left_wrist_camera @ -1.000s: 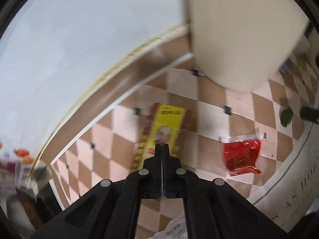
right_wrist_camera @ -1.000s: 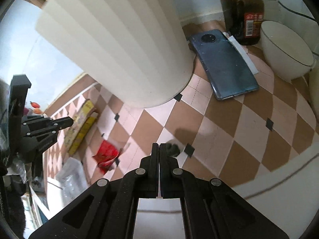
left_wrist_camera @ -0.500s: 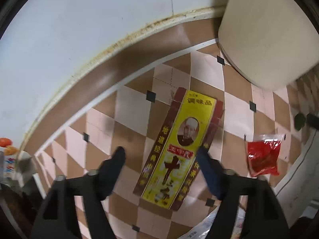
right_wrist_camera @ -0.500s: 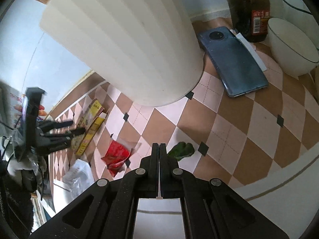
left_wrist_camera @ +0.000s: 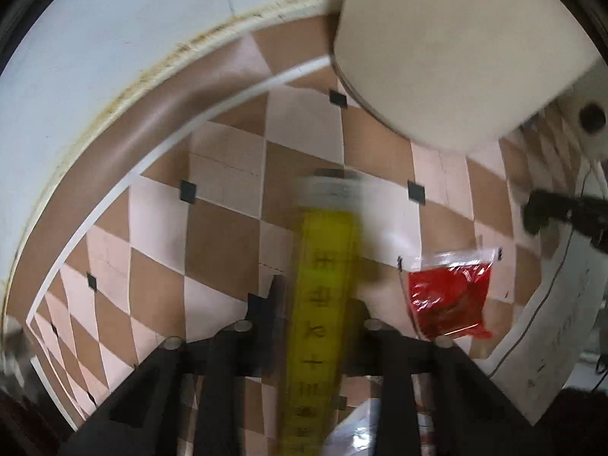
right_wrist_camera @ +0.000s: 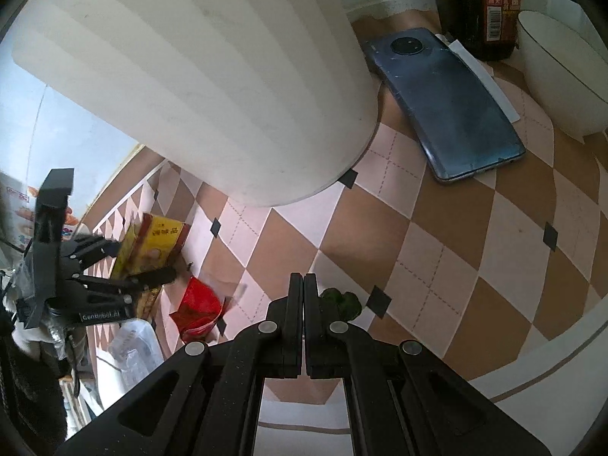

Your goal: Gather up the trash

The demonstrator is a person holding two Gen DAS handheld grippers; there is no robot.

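A long yellow carton (left_wrist_camera: 323, 304) stands on its narrow edge between the fingers of my left gripper (left_wrist_camera: 317, 296), whose jaws are closing and press on its sides. The right wrist view shows that carton (right_wrist_camera: 159, 243) tipped up in the left gripper (right_wrist_camera: 142, 260). A red sachet (left_wrist_camera: 448, 300) lies flat just right of it on the checked cloth. My right gripper (right_wrist_camera: 304, 277) is shut and empty, hovering over the cloth with a green leaf scrap (right_wrist_camera: 342, 300) just beyond its tips. The red sachet (right_wrist_camera: 197, 304) lies to its left.
A tall white ribbed bin (right_wrist_camera: 209, 76) stands behind the trash. A blue phone (right_wrist_camera: 452, 102), a dark sauce bottle (right_wrist_camera: 482, 3) and a white bowl (right_wrist_camera: 562, 76) sit at the back right. A crumpled clear plastic bag (right_wrist_camera: 133, 345) lies near the table's front edge.
My left gripper opened wide, came down over the yellow carton and closed on it; the carton turned from flat onto its edge. The right gripper sank slightly, staying shut.
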